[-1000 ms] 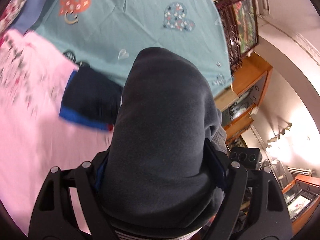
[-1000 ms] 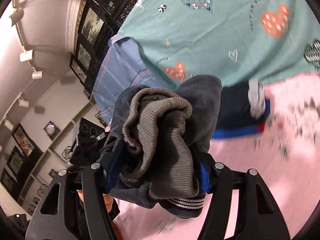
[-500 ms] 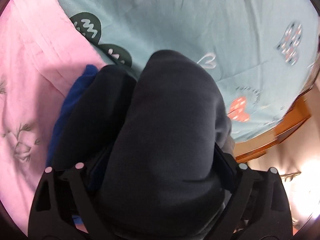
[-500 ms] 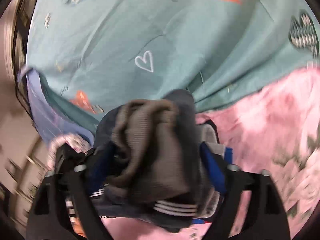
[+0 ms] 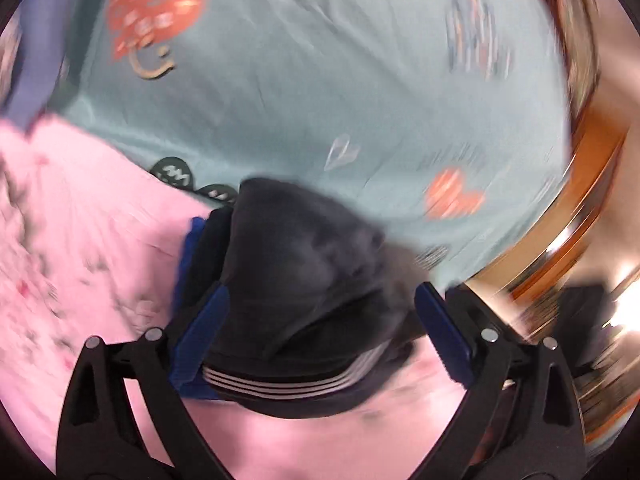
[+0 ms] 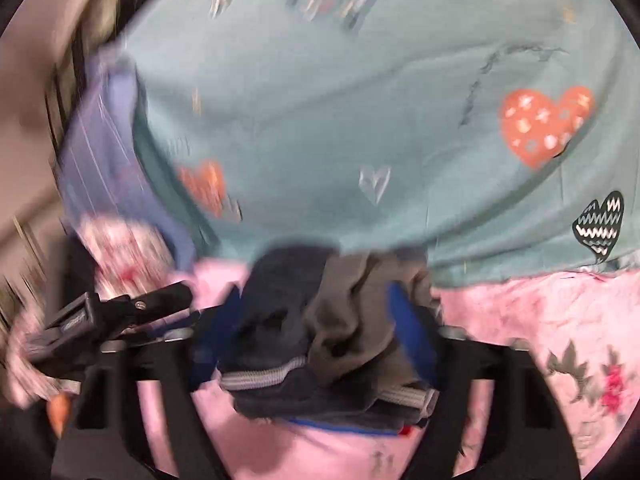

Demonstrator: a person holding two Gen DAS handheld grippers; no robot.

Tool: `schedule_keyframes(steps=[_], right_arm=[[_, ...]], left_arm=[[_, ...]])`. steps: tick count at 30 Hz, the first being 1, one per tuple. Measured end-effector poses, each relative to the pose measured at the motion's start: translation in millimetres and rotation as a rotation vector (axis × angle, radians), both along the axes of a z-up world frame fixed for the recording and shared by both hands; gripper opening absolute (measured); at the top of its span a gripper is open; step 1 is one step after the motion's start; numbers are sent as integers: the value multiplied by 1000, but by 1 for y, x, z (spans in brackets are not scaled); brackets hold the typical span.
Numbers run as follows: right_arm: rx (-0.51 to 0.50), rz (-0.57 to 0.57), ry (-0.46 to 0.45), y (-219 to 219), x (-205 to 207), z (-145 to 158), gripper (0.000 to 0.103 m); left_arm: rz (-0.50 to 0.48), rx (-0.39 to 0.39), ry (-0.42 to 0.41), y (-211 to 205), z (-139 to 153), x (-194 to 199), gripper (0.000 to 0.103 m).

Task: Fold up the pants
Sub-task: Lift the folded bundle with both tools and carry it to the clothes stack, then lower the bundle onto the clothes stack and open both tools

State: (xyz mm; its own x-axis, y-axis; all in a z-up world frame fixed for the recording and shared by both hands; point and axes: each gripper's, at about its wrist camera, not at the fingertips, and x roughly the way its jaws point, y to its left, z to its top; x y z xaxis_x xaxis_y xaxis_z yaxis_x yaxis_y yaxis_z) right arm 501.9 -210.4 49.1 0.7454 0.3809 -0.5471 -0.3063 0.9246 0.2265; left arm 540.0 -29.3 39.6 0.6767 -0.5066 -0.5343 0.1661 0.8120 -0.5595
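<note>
We record dark pants [image 5: 304,280] bunched on the pink sheet [image 5: 80,280]; left tool [image 5: 320,344] spread, right tool [image 6: 316,340] pinching them.

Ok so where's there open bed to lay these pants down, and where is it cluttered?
Free: the teal heart-print sheet beyond the dark pants, and the pink floral blanket to their right in the right wrist view. Crowded: the left edge there, where a blue-purple cloth bunches beside the left hand-held gripper.
</note>
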Motion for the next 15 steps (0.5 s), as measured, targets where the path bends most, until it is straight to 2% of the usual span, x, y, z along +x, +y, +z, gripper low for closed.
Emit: schedule_keyframes(steps=[1,2,3,4,7,8,10,12,15], right_arm=[[-35,-20,93,6,16,-16,45],[-27,-56,176,4,34,-37,42],[-31,-70,178,4,42,-44,42],[-28,-70,154,3,46,-48,43],[31,-74,146,-2,52,-40,45],[68,-55,137,-7,50,-36,49],[120,-23,107,-14,37,-28,54],[141,-31,37,-20,18,-12,57],[157,-48,-19,-33,-21,11,66]], left_arm=[[-8,69,44,-15,-14,12,95],[17,84,97,-18,-33,26,96],[31,53,132,-13,-43,36,98],[46,20,136,-8,-46,41,101],[51,-5,111,-2,-39,38,101],[51,-19,110,0,-37,34,101],[52,-80,106,9,-29,25,101],[80,-139,89,23,-18,8,100],[103,-119,37,29,12,-38,101]])
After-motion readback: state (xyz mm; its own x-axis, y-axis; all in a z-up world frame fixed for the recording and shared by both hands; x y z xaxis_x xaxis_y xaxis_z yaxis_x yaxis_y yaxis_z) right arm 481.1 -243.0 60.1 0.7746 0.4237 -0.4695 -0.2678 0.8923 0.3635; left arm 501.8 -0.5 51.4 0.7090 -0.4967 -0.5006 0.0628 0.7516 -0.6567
